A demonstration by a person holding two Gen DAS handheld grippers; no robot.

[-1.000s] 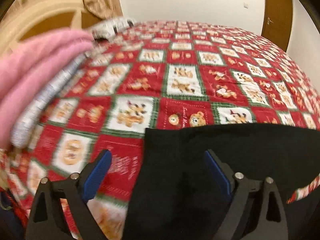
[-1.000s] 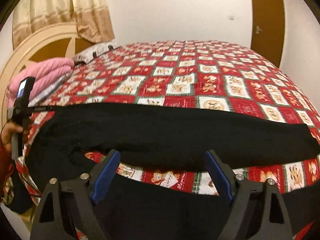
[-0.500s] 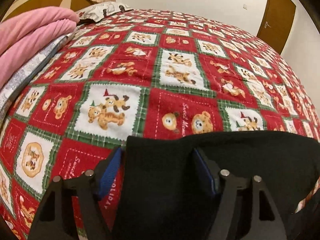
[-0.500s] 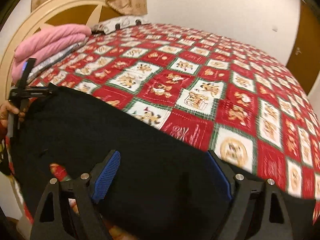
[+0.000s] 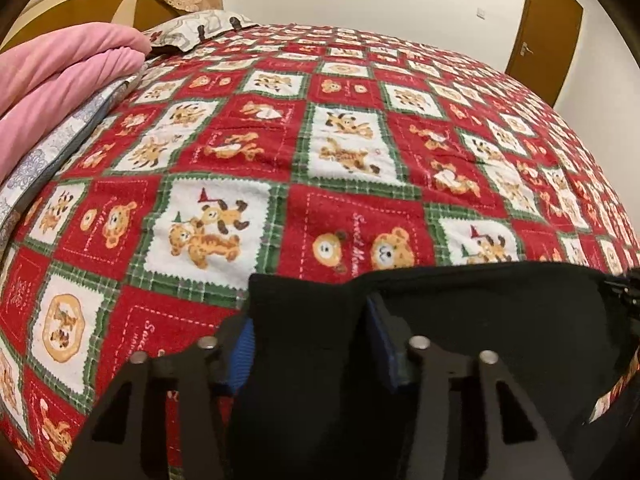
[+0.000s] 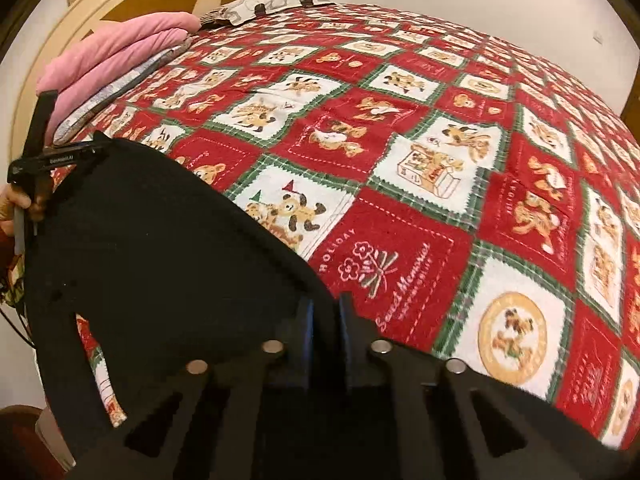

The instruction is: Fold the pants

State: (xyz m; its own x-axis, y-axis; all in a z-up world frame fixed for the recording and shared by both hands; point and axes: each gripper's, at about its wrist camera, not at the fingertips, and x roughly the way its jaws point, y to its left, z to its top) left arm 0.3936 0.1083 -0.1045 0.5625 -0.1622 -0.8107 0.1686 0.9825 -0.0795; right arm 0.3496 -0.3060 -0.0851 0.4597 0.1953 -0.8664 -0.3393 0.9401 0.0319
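Note:
Black pants (image 5: pixel 480 320) lie along the near edge of a bed with a red, green and white bear quilt (image 5: pixel 340 152). My left gripper (image 5: pixel 310 320) is shut on a raised fold at the pants' left end, its blue pads pinching the cloth. In the right wrist view the pants (image 6: pixel 160 248) stretch from lower right to upper left. My right gripper (image 6: pixel 324 316) is shut on the pants' edge, fingers almost touching. The left gripper (image 6: pixel 60 156) shows at far left holding the other end.
A folded pink blanket (image 5: pixel 60 72) on a grey patterned cloth lies at the bed's left side, with a pillow (image 5: pixel 200 28) and headboard (image 6: pixel 120 0) behind. A brown door (image 5: pixel 548 28) stands at the back right. The quilt (image 6: pixel 440 160) spreads beyond the pants.
Both grippers closed from open onto the black pants. The left gripper moved down to the pants' left end; the right gripper moved lower and rightward along the pants' edge.

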